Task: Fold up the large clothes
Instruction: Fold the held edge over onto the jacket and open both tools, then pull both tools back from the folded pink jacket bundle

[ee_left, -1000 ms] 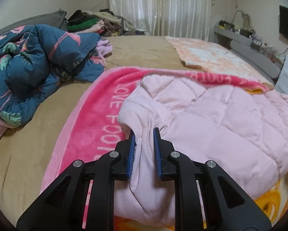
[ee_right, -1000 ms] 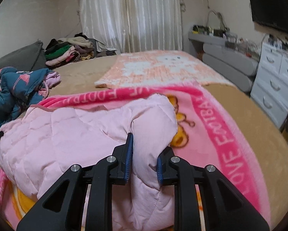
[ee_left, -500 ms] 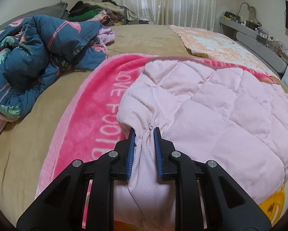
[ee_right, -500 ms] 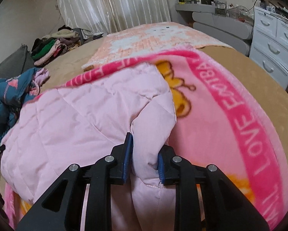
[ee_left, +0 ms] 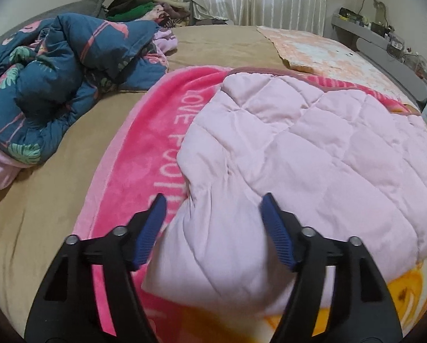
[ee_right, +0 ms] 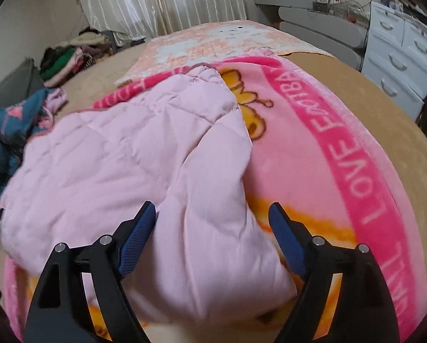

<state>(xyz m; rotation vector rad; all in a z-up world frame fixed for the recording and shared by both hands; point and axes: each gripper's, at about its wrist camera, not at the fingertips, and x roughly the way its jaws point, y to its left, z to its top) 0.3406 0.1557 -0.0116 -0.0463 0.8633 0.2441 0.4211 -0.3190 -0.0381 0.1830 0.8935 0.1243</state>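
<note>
A pale pink quilted garment [ee_left: 313,154] lies folded over on a bright pink blanket [ee_left: 145,154] with white lettering, spread on the bed. My left gripper [ee_left: 213,208] is open, its blue pads either side of the garment's near left corner, not gripping it. In the right wrist view the same garment [ee_right: 122,165] lies on the pink blanket [ee_right: 350,157], and my right gripper [ee_right: 212,217] is open around the garment's near right corner.
A crumpled dark blue flamingo-print duvet [ee_left: 50,80] lies at the left of the tan bed [ee_left: 42,200]. A peach mat [ee_left: 322,51] lies further back. A pile of clothes [ee_left: 145,8] sits by the curtains. White drawers [ee_right: 399,57] stand at the right.
Both grippers were shut on the garment's near corners; they lowered it onto the blanket and have now opened, letting it go.
</note>
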